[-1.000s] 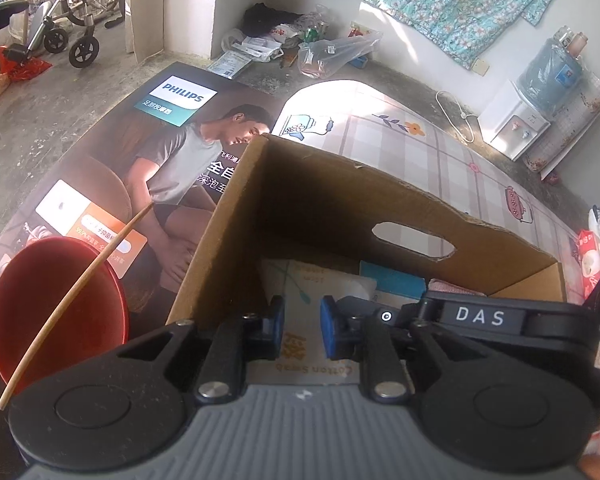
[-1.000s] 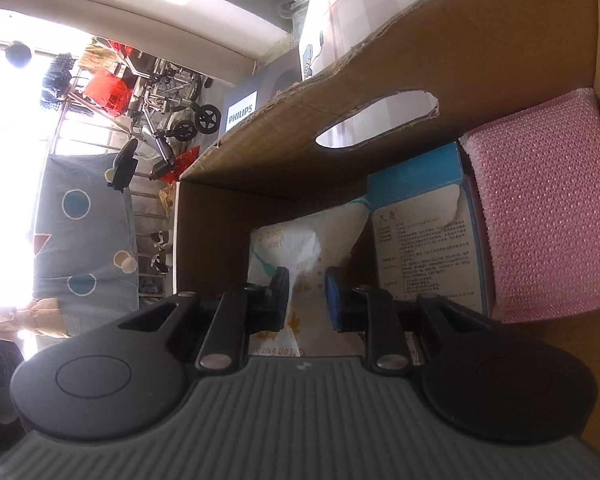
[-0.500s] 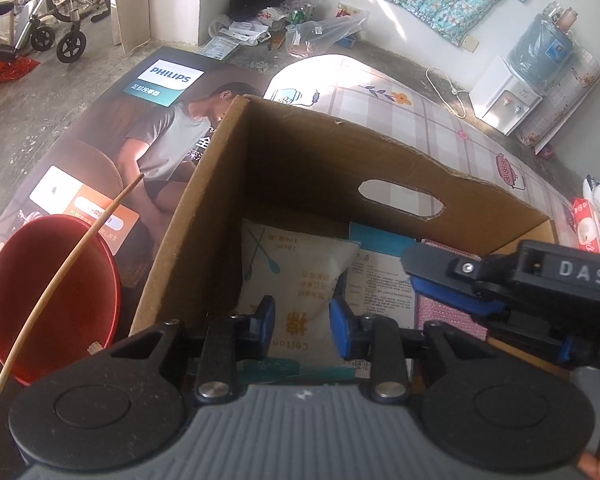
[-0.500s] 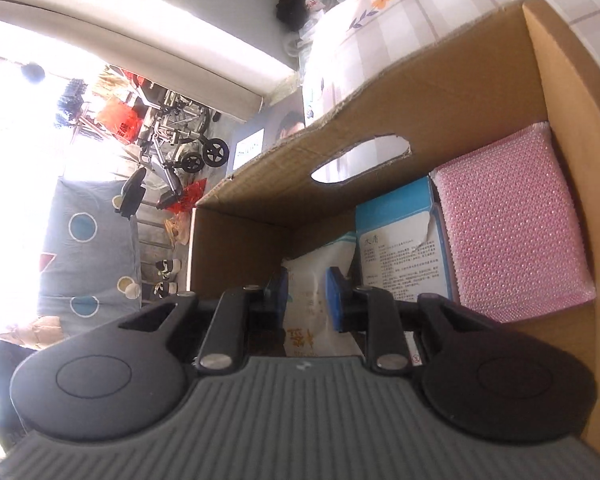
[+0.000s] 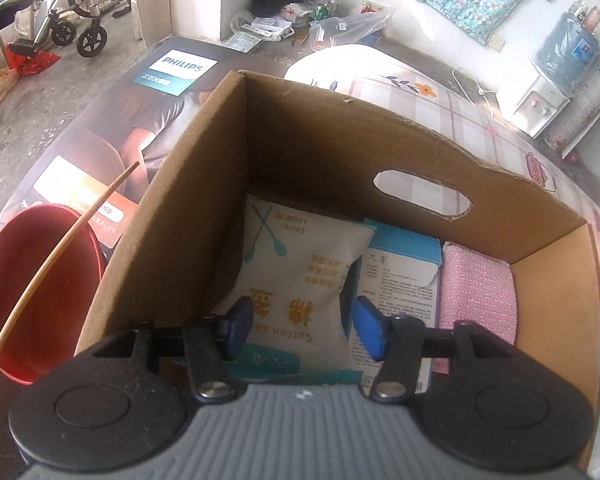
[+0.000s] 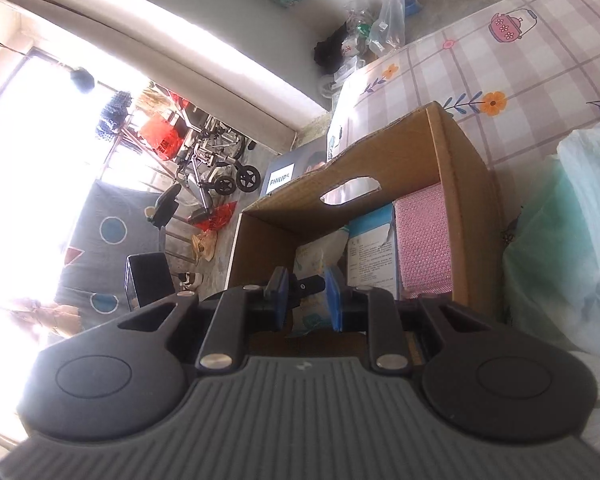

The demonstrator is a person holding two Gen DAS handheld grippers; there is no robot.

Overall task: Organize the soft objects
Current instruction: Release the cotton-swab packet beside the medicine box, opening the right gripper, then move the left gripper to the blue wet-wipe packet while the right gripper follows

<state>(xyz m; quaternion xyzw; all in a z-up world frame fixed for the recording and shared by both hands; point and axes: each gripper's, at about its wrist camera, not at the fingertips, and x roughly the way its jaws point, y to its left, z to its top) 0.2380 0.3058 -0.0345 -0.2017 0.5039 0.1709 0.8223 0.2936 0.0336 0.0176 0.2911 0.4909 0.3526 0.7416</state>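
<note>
Two views, left wrist first. Corrugated cardboard box (image 5: 204, 208), open top, oval handle cutout in the far wall. Inside, side by side: puffy white plastic cotton swab bag (image 5: 300, 280) with yellow print at the left, blue-and-white paper carton (image 5: 400, 276) in the middle with a torn top edge, pink knobbly sponge pad (image 5: 476, 296) at the right. My left gripper (image 5: 298, 330) points steeply down into the box, jaws opening; the bag's lower end sits between the blue pads, but they stand off it on both sides and grip nothing. Outside the box on the left: glossy red plastic bowl (image 5: 32, 280) with a thin wooden stick (image 5: 60, 268) lying across its rim, both on a printed poster (Philips logo).

Right wrist view: my right gripper (image 6: 304, 294) is above and back from the box (image 6: 464, 184), jaws nearly closed with only a narrow gap, nothing in them. Through the gap I see the bag (image 6: 320, 250) well below; carton (image 6: 374, 256) and pink pad (image 6: 422, 240) line up to its right. Box sits on a checked, flower-print cloth (image 6: 520, 80). Crinkly translucent greenish plastic bag (image 6: 564, 232) at the right edge.
</note>
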